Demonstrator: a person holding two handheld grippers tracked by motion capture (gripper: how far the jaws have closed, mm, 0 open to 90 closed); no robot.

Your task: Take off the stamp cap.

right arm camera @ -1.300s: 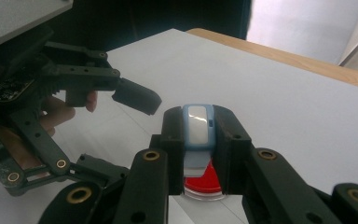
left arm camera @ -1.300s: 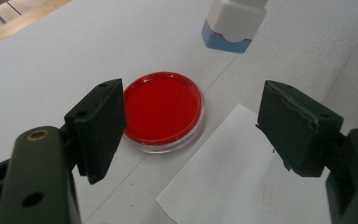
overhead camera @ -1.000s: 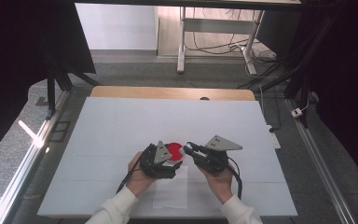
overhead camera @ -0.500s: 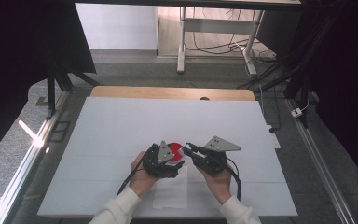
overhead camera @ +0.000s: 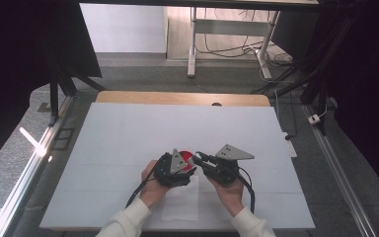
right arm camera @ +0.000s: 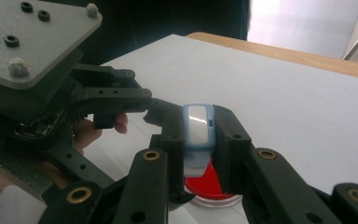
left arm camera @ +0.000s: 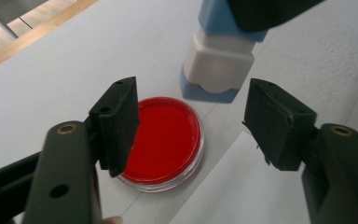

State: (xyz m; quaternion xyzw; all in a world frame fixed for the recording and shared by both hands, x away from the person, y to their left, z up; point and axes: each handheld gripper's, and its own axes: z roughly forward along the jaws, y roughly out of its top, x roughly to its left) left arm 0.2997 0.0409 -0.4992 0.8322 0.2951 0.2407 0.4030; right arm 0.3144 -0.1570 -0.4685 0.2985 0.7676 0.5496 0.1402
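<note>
A small blue-and-white stamp-like block (right arm camera: 199, 135) is clamped upright between the jaws of the right tool (right arm camera: 198, 140), its lower end held just above the red dish (left arm camera: 163, 140) — whether it touches the surface (overhead camera: 128, 133) cannot be told. The dish, a shallow clear-rimmed round filled with red, lies flat on the surface beside a sheet of white paper (overhead camera: 182, 202). The left tool (left arm camera: 191, 126) is spread wide with nothing between its jaws, poised over the dish.

The block is judged light and rigid, its smooth plastic sides a little slippery; the flat side faces give the surest hold. The dish is judged light and easily slid — best taken across its rim, gently, as thin clear plastic may crack.
</note>
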